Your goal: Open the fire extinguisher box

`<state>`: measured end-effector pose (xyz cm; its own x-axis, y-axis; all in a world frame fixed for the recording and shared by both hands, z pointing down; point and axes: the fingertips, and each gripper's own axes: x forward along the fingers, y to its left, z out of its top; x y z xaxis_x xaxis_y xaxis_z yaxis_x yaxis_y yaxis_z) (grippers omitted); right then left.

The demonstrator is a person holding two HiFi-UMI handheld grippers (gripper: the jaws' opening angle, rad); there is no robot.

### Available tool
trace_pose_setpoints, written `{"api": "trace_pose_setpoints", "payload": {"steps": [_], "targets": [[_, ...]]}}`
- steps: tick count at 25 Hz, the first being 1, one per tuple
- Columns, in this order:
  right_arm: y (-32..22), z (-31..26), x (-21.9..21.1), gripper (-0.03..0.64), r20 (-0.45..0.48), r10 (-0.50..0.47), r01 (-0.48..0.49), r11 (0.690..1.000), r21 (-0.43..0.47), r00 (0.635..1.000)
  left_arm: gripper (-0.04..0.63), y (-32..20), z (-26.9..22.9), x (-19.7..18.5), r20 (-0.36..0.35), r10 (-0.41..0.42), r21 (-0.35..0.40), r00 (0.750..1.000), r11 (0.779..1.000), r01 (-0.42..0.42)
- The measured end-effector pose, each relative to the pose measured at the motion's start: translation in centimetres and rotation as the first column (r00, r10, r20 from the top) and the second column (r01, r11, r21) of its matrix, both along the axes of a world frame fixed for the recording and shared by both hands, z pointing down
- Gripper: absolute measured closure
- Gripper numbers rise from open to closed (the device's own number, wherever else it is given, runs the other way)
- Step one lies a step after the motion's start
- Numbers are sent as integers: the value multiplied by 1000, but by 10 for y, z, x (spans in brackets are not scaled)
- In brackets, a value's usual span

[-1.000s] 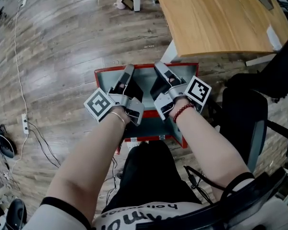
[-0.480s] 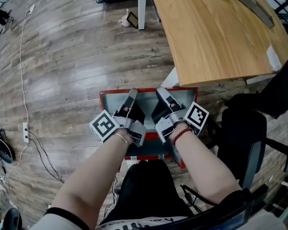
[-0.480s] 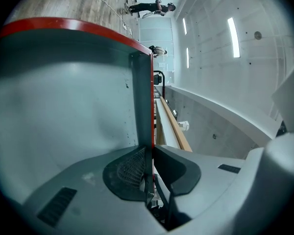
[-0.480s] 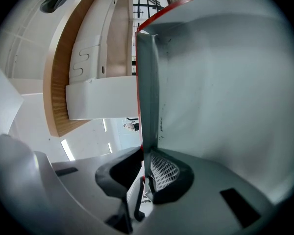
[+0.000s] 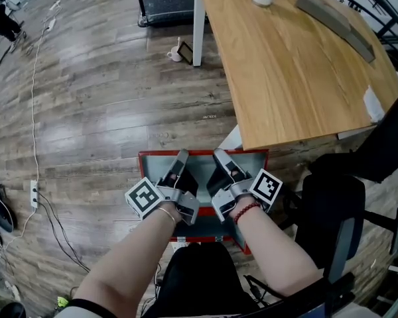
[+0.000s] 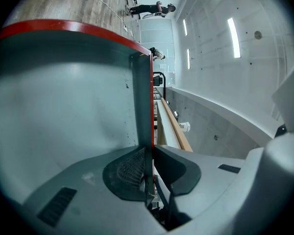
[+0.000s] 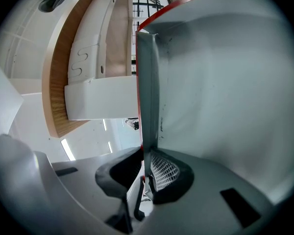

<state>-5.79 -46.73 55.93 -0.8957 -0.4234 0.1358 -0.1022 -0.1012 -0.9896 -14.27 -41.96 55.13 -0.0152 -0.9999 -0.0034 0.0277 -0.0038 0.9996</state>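
The fire extinguisher box point(image 5: 146, 159) is red outside and grey inside and lies on the wood floor in front of my knees. Its open grey panel point(image 5: 200, 167) faces up in the head view. My left gripper point(image 5: 180, 158) reaches to the far rim and is shut on the thin red-edged flange point(image 6: 148, 106), which runs straight between its pads point(image 6: 130, 170). My right gripper point(image 5: 219, 156) is beside it, shut on the same rim point(image 7: 146, 82), with the meshed pad point(image 7: 164, 173) pressed to the grey side. The box's contents are hidden.
A wooden table point(image 5: 298, 52) with a white leg point(image 5: 199, 25) stands just beyond the box at the right. A black chair point(image 5: 331, 211) is at my right. A mug point(image 5: 176, 55) sits by the table leg. Cables and a power strip point(image 5: 33, 191) lie on the floor at the left.
Both grippers keep the same hold on the rim and have not moved. Only the head view has tipped up, showing more of the table and floor.
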Motion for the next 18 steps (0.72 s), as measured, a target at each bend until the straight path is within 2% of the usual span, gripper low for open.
{"api": "trace_pose_setpoints", "payload": {"steps": [11,18], "targets": [[5,-11,2,560,75,-67,63,996,63,995,546,5,-6,3,-11,-12,63,1000,998,13],[4,-14,9,552,118,-56,54,998,22,991,543,16,-7,-1,-66,-64,73,996,995,68]]}}
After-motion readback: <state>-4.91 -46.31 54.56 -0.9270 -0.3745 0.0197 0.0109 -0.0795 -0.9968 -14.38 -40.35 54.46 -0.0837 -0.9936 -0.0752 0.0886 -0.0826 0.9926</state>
